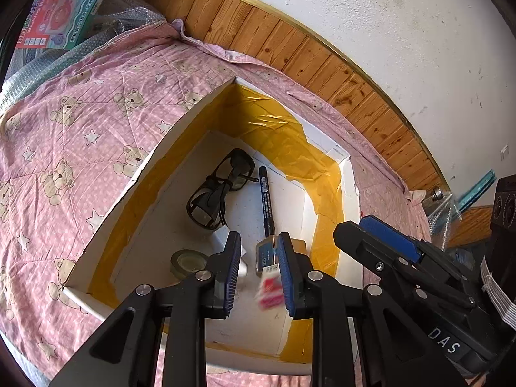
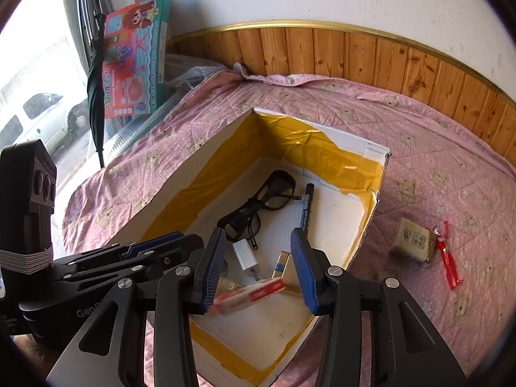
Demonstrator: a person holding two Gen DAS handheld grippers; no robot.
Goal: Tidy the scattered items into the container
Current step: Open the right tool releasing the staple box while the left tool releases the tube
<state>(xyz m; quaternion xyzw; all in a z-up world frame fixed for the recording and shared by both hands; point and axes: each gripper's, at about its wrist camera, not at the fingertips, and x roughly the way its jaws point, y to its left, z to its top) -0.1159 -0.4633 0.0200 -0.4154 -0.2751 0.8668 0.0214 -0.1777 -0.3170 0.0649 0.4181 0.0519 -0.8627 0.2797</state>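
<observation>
Charm box [image 2: 413, 240] with red tassel [image 2: 450, 259] — on the bed, right of the right tongs [image 2: 258, 267]; light, stiff — grip across its flat sides. Both tongs released, left tongs [image 1: 258, 274] over the container [image 1: 135, 174].

One white cardboard box [image 2: 206, 158] lined with yellow tape, centre frame. Inside: one pair of black glasses [image 2: 258, 206], one black marker pen [image 2: 306, 206], one white charger plug [image 2: 246, 254], one tape roll [image 1: 188, 262], one blurred red-and-white packet [image 2: 254, 292], one small tin [image 1: 266, 254]. Right of frame, on the pink bedsheet [image 2: 435, 148]: one beige charm box [image 2: 412, 242] with one red tassel [image 2: 448, 258]. Upper left: one toy box [image 2: 135, 58].
</observation>
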